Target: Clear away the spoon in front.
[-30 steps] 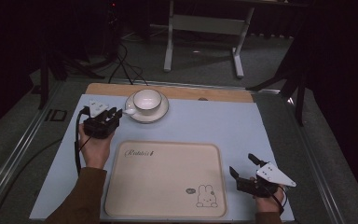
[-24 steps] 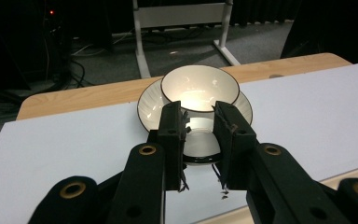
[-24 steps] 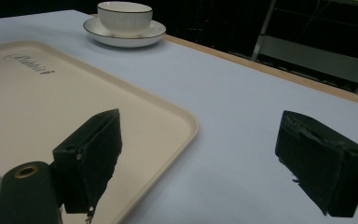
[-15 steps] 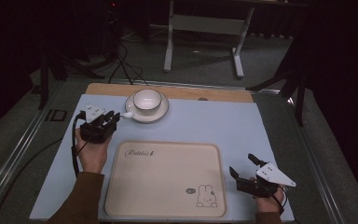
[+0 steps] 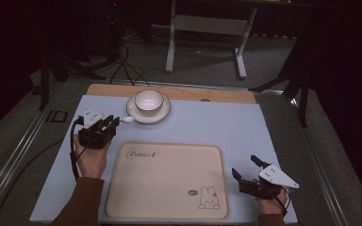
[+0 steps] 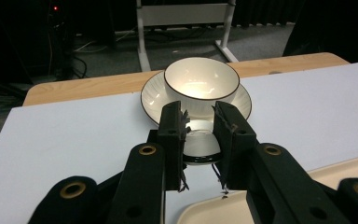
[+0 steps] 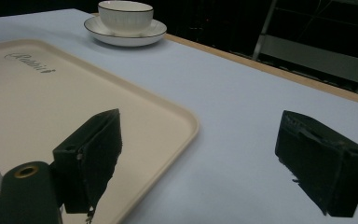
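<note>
High view: left claw [image 5: 109,123] sat just left of saucer [image 5: 148,107] with bowl [image 5: 149,101], far desk [image 5: 226,123] side. Left gripper view: jaws slightly apart, flanking a spoon [image 6: 199,147] straight ahead. Right gripper view: right claw [image 7: 214,158] wide apart, empty, beside tray [image 7: 51,102], farther away.
</note>
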Available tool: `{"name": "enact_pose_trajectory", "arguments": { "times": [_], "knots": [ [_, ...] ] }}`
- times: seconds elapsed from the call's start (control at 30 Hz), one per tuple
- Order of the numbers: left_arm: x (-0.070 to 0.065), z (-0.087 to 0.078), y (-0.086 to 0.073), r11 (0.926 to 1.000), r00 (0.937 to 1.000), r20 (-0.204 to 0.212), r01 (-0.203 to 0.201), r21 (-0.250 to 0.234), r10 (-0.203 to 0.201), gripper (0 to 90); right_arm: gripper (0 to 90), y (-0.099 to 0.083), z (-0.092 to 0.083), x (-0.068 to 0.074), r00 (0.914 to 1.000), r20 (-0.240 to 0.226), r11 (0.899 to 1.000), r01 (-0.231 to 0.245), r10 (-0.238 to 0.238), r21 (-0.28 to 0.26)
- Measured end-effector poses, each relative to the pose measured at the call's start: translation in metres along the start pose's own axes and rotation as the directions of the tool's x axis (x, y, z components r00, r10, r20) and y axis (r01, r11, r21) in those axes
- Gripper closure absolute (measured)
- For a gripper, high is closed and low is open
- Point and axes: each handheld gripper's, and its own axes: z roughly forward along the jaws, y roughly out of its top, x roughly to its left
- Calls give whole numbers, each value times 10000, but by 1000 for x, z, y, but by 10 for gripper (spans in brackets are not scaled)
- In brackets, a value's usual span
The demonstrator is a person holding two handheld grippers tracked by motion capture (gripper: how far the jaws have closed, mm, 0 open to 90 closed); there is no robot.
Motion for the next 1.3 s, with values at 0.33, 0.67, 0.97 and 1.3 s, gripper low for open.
{"name": "enact_pose_trajectory", "arguments": {
  "times": [0.33,0.67,0.97,1.3],
  "knots": [
    [-1,-4,-8,10000,10000,0,66,42,-66,739,142,0,0,0,10000,-2,10000,0,0,-1],
    [-3,-9,-14,10000,9999,-126,45,56,-44,738,142,0,1,0,10000,-24,10000,-7,7,-13],
    [-2,-13,-22,9999,9999,-61,149,-36,-150,738,142,1,1,0,10000,-8,10000,-1,1,-43],
    [-4,-18,-34,9999,9999,-83,102,56,-102,738,142,1,1,0,10000,-10,10000,20,-20,-28]
  ]
}}
